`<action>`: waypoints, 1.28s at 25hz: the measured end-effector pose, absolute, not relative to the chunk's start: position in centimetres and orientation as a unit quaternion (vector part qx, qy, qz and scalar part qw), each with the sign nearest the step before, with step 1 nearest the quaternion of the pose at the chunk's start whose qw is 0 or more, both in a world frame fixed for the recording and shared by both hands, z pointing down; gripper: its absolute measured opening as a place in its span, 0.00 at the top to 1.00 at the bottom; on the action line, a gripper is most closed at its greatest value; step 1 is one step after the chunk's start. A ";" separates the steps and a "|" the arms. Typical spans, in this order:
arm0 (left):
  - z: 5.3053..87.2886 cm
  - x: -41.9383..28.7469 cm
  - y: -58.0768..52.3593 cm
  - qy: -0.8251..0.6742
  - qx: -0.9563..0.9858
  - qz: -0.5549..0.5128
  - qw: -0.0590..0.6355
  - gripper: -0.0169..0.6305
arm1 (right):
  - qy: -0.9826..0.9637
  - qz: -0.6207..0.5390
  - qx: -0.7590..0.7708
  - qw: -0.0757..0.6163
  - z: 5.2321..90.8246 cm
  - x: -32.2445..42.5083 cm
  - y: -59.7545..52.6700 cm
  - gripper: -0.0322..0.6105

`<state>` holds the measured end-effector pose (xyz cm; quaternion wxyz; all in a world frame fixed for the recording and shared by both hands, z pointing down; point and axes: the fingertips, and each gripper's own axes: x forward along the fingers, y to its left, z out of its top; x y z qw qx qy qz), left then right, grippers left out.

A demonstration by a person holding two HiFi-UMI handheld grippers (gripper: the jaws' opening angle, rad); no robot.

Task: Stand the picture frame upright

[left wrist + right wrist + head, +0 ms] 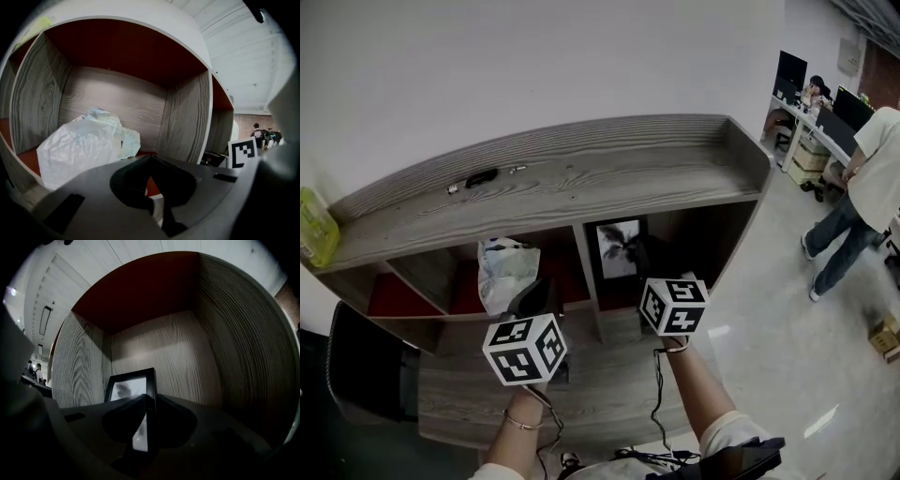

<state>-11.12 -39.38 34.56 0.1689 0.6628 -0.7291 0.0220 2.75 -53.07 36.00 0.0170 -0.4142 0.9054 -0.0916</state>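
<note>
A black picture frame (619,248) with a grey print stands upright in the right cubby of the wooden shelf unit (694,159). In the right gripper view the frame (129,386) leans near the cubby's left wall. My right gripper (649,261) (146,404) is shut on the frame's right edge. My left gripper (538,292) (151,163) hangs in front of the middle cubby with its jaws shut on nothing, just short of a crumpled white plastic bag (504,272) (84,143).
A dark marker (480,177) lies on the shelf top and a yellow-green pack (315,227) sits at its left end. A black chair (364,370) stands at the lower left. A person (862,192) walks on the floor at right, near a cardboard box (886,337).
</note>
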 end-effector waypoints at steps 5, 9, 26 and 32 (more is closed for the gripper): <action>34.2 -11.3 -39.2 -0.730 0.662 0.019 0.166 0.97 | 0.903 -0.120 -0.411 0.013 36.1 2.8 -53.0 0.82; 34.3 -11.4 -39.0 -0.731 0.662 0.018 0.166 0.97 | 0.901 -0.122 -0.417 0.002 36.1 2.8 -53.1 0.82; 34.7 -11.1 -38.6 -0.726 0.666 0.017 0.172 0.97 | 0.898 -0.130 -0.419 -0.005 36.7 3.2 -52.2 0.79; 34.7 -10.7 -38.2 -0.722 0.669 0.019 0.174 0.97 | 0.898 -0.129 -0.421 -0.011 36.7 3.7 -51.3 0.79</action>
